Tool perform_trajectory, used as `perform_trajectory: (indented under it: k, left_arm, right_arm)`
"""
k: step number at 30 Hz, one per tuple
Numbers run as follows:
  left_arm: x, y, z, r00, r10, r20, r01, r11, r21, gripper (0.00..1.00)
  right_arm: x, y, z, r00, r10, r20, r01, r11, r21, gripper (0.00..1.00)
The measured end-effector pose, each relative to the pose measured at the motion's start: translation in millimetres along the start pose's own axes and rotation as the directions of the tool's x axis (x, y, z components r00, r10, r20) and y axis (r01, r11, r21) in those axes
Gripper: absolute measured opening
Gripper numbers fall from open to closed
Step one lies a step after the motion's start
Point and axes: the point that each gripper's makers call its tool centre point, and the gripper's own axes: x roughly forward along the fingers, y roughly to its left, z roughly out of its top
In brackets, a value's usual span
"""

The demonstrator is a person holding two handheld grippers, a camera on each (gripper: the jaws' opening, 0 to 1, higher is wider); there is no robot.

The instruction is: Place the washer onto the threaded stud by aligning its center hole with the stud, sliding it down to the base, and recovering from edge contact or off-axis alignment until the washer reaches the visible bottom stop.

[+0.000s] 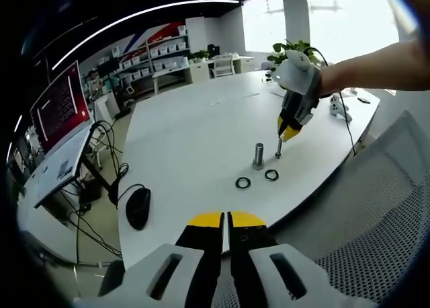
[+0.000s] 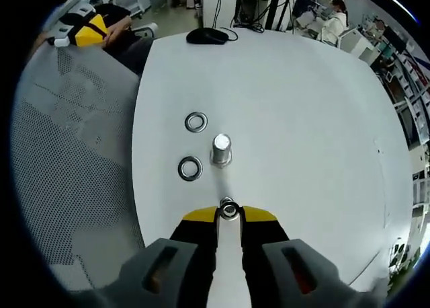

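The threaded stud [image 2: 221, 150] stands upright on the white table [image 2: 302, 120], with two loose washers [image 2: 195, 122] [image 2: 190, 168] lying flat to its left. My right gripper [image 2: 228, 212] is shut on a third washer [image 2: 228, 208], held a short way in front of the stud and off its axis. In the left gripper view the right gripper [image 1: 287, 132] hangs from a person's hand, just right of the stud [image 1: 259, 155], with the washers [image 1: 242, 183] [image 1: 271, 175] nearer. My left gripper [image 1: 226, 220] is shut with nothing in it, back over the table's near edge.
A black mouse [image 1: 138, 207] with its cable lies near the table's left corner. A mesh chair back [image 1: 376, 214] stands close on the right. A red monitor [image 1: 60, 109] stands on a side desk. Small items [image 1: 336, 106] lie at the far right of the table.
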Motion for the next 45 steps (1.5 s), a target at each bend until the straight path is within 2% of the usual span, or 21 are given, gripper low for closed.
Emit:
perform_trajectory:
  k: [15,29,38,45]
  left_arm:
    - [0.5,1.4,1.2,1.0,0.002,0.005,-0.002,1.0,-0.006,0.0]
    - [0.9,1.7,0.5,1.0,0.0,0.001,0.0,1.0,-0.01,0.0]
    - [1.1,2.1,0.4,1.0,0.001,0.001,-0.001,1.0,-0.012,0.0]
    - [1.3,3.1,0.2,1.0,0.005,-0.001,-0.005,1.0,-0.016,0.0]
  right_arm:
    - [9.5,-1.8,1.3,0.999,0.031,-0.023,-0.032,0.999,-0.009,0.14]
    - [37.9,2.6,-10.1,0.996,0.053,-0.071,-0.054,0.998,-0.021,0.14]
    - [48.7,1.6,-15.6,0.994,0.061,-0.086,-0.059,0.998,0.024,0.14]
    - [51.6,3.6,-18.2,0.994,0.066,-0.091,-0.064,0.998,0.023,0.15]
